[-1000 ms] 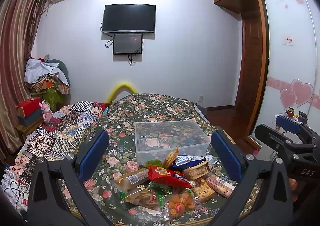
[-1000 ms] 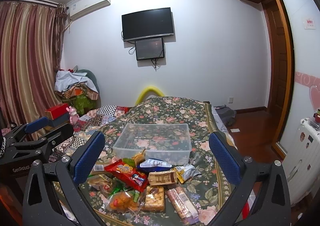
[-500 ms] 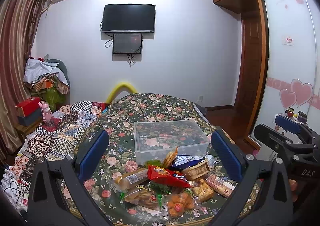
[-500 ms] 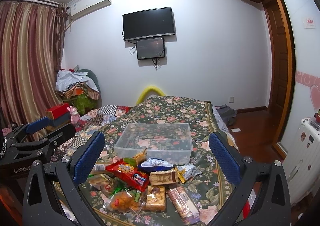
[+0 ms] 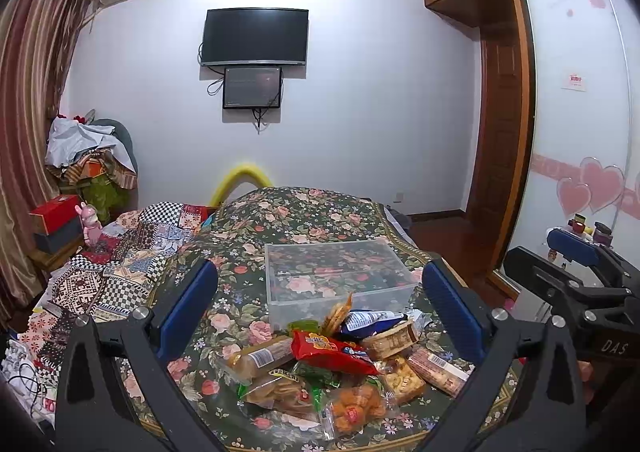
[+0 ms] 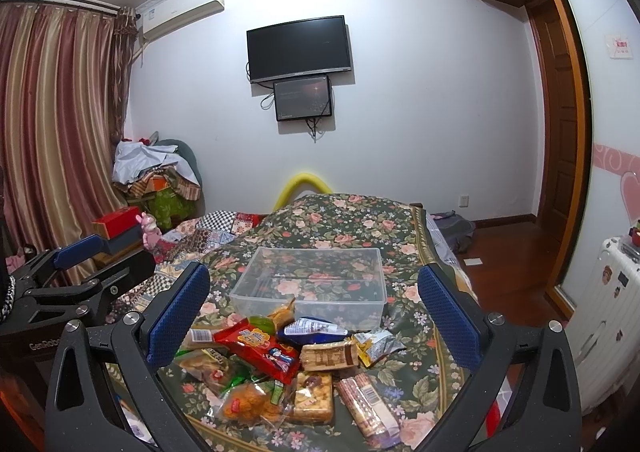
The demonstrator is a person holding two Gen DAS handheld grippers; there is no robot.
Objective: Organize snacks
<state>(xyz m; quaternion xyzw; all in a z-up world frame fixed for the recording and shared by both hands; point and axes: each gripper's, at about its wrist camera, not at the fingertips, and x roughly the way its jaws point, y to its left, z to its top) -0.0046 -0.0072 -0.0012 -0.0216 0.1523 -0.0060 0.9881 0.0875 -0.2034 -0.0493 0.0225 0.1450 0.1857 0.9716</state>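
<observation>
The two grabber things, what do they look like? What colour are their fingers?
Both are black frames with triangle cut-outs and silver bolts. Each finger ends in a bumpy blue pad. The left gripper shows white letters "GenRobo" on its side in the right wrist view. The right gripper shows "DAS" on its body in the left wrist view. No cables or sleeves show.

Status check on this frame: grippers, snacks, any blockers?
Left gripper and right gripper open, holding nothing. Mixed snack packets piled before the clear plastic bin; bin empty. Nothing blocking.
</observation>
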